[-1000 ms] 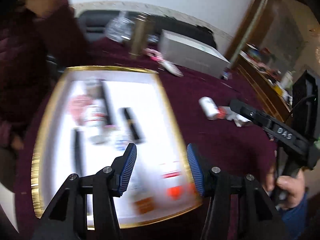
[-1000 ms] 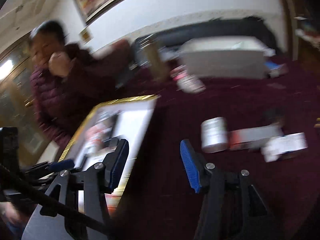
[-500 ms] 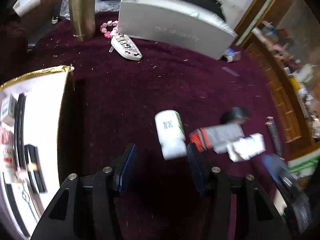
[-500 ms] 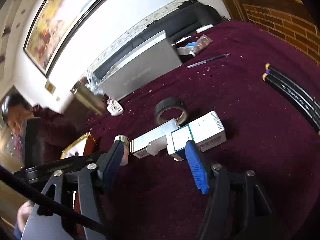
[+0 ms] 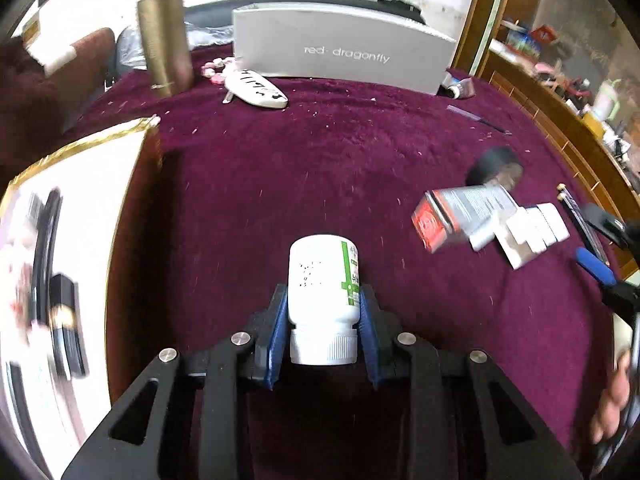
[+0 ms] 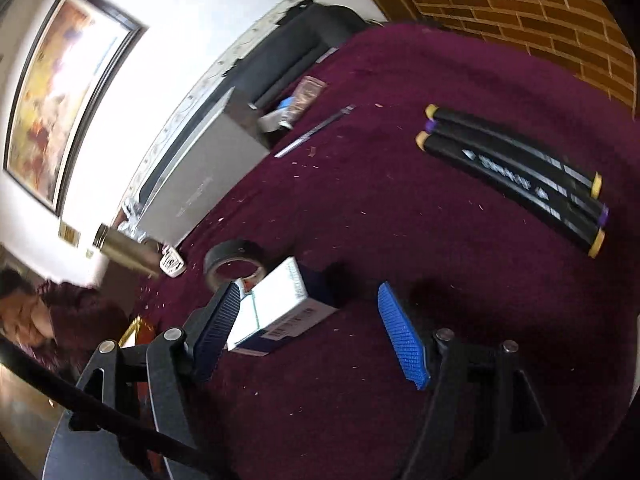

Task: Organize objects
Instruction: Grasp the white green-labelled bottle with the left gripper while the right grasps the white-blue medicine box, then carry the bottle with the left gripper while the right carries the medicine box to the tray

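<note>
Progress looks partial to me: the gold-edged tray point(image 5: 80, 140) at the left already carries several small items, blurred here, while more things still lie loose on the maroon worktop point(image 5: 320, 168). My left gripper point(image 5: 323, 322) has just been closing and its blue pads now press both sides of the white pill bottle point(image 5: 323, 292), which lies cap toward me, so I judge the bottle is next for the tray. My right gripper point(image 6: 316, 328) has just been opening; its jaws stand wide and hold nothing, with the white-and-blue carton point(image 6: 280, 312) lying against the left pad. Left to sort: that carton, the red-ended box point(image 5: 456, 212) beside it, the black tape roll point(image 6: 234, 260) just behind, and three black markers point(image 6: 516, 172) well apart. Farther back stand a gold flask point(image 5: 164, 36) and a grey shoebox point(image 5: 340, 52). Nothing blocks the path from bottle to tray.
</note>
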### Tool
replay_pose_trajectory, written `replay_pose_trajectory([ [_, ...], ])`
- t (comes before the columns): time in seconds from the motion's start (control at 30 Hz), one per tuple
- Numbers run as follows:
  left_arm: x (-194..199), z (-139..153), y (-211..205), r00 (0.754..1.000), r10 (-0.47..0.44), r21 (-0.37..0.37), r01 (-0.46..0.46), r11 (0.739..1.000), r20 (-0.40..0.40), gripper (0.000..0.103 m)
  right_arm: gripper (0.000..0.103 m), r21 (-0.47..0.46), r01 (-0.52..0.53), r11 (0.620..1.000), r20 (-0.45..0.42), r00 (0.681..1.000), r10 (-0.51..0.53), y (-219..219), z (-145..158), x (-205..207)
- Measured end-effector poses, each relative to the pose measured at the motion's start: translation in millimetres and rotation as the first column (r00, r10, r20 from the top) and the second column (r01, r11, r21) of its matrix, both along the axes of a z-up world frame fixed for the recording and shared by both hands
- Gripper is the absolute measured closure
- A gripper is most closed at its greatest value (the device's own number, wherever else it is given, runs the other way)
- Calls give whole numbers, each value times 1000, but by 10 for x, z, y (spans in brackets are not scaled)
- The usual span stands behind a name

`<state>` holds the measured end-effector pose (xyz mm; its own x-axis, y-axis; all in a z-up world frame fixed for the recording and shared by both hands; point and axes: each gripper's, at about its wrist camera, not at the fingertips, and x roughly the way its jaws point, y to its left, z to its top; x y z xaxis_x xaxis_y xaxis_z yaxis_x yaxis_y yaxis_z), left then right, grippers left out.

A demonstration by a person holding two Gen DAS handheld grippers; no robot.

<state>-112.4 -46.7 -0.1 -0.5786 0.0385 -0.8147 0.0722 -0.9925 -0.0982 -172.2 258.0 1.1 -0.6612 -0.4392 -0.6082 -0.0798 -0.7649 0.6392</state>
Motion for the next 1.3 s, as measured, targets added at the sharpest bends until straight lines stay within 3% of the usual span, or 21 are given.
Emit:
replay_pose_trajectory([
  [0.2,36,-9,20,999,15,-10,-16,1000,-46,75,32,-95,7,995,60,998,-1,-47,-36,-109],
  [0.4,55,0,-15,999,8,13,-7,1000,-52,75,30,-86,-50,995,105,993,59,-160,-72,-617],
  [0.57,74,-1,-18,999,7,20,-6,1000,-53,75,31,-155,-234,960,106,962,252,-307,-134,-591],
  [0.63,72,1,-9,999,8,16,-7,1000,-53,75,31,-226,-377,898,104,908,407,-443,-94,-331],
  [0.67,76,1,-8,999,8,15,-7,1000,-52,75,31,-209,-438,875,110,878,466,-526,-49,-177],
  [0.7,77,1,-1,999,9,12,-8,1000,-52,75,31,-128,-464,877,125,869,478,-584,12,-28],
  [0.77,74,-1,-1,999,8,10,-8,1000,-52,75,31,122,-464,877,128,884,450,-685,161,206],
  [0.83,79,-1,-4,999,8,14,-8,1000,-52,75,31,259,-492,831,119,870,478,-837,223,314],
  [1.0,78,-2,-8,999,10,22,-8,1000,-53,75,31,331,-567,755,110,817,565,-1260,203,425],
  [1.1,75,-4,-1,999,10,19,-9,1000,-53,75,31,338,-574,746,110,811,574,-1451,155,497],
  [1.13,75,-5,1,999,10,18,-9,1000,-53,75,33,369,-559,742,121,821,558,-1514,126,513],
  [1.2,76,-4,-1,999,8,17,-8,1000,-53,75,54,421,-549,722,136,825,549,-1614,54,475],
  [1.23,76,-5,-3,999,8,16,-7,1000,-53,75,70,463,-544,700,148,826,545,-1658,-5,495],
  [1.3,75,-5,-7,999,7,15,-6,1000,-52,75,71,559,-493,666,135,847,514,-1640,4,528],
])
